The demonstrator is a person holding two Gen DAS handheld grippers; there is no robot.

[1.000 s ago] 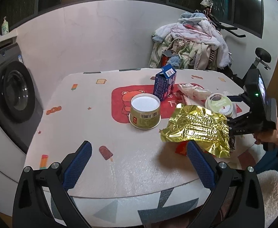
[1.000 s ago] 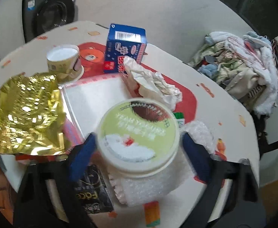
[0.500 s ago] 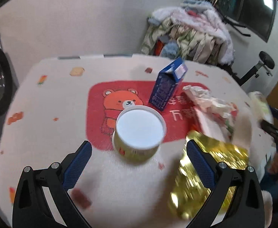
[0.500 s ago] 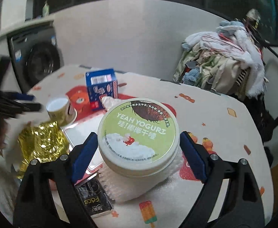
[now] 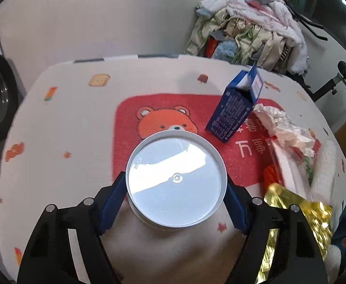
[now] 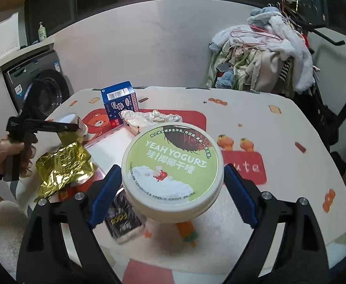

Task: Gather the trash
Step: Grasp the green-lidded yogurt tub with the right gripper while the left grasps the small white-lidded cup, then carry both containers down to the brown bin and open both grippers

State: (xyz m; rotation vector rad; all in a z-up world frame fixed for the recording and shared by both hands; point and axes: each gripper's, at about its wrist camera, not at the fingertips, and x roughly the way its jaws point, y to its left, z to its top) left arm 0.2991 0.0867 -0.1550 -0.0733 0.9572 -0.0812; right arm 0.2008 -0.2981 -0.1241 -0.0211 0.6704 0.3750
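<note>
- Left view: your left tool [image 5: 176, 201] is closing round the white-lidded cup [image 5: 176, 181], which stands on the tabletop [image 5: 78, 118] between the pads; whether they press yet, I cannot tell. Finish the squeeze, then lift.
- Right view: your right tool [image 6: 173, 184] grips the yogurt tub [image 6: 171, 171] wide, seemingly raised. It needs a bin; none shows.

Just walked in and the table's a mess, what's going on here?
A person is clearing trash with a gripper in each hand. The right gripper holds a green-lidded yogurt tub above the table. The left gripper is closing around a white-lidded cup that stands on the bear mat. A blue carton, crumpled paper and gold foil still lie there.
</note>
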